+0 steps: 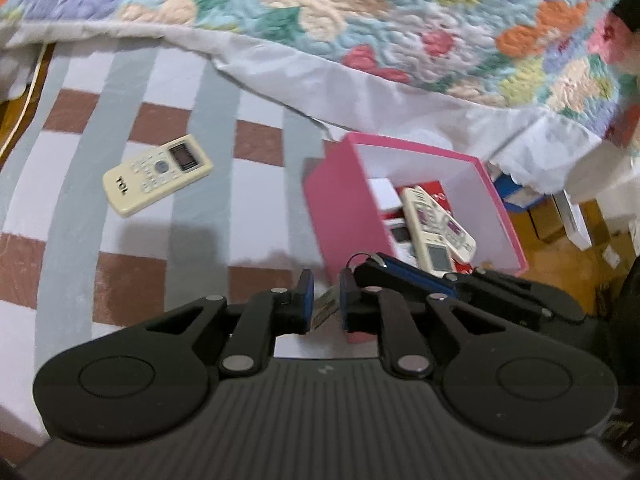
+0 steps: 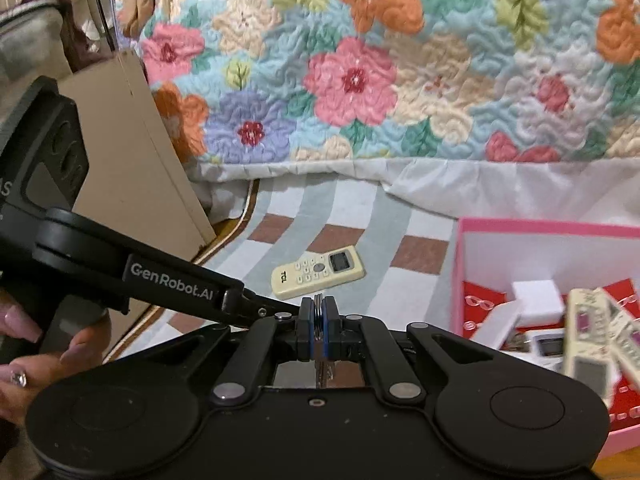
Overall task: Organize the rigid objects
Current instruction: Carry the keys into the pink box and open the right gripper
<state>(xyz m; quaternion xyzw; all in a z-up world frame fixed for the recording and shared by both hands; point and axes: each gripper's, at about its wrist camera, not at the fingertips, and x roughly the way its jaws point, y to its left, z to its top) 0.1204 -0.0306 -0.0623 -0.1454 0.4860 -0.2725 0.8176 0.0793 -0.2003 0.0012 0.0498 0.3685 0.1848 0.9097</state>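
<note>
The bunch of keys [image 2: 323,374] is up off the bed, pinched flat between the pads of the right gripper [image 2: 319,310], whose jaws are clenched on it with the blades hanging down behind the pads and a ring [image 1: 360,258] poking out in front. We judge the step in hand to be carrying these keys to the pink box [image 2: 520,226], which stands open near the right edge of the bed with several remotes [image 1: 436,228] and small white cartons already inside. To do it well, we should keep the squeeze firm, since the keys are thin and loosely stacked and could fan out or slip. We should also bring them well over the near wall before letting go, low enough that they drop onto a bare patch and not against the remotes. One more remote [image 2: 318,270] lies face up on the checked sheet [image 1: 80,200], well apart from the box towards the middle of the bed, and it looks like the next thing to collect. The left gripper [image 1: 326,300] sits just beside the right one, jaws narrowly apart, with a small tan scrap showing in the gap; we cannot tell whether it is gripped. It should stay clear of the box mouth. The flowered quilt [image 2: 360,80] lies heaped along the far edge.
</note>
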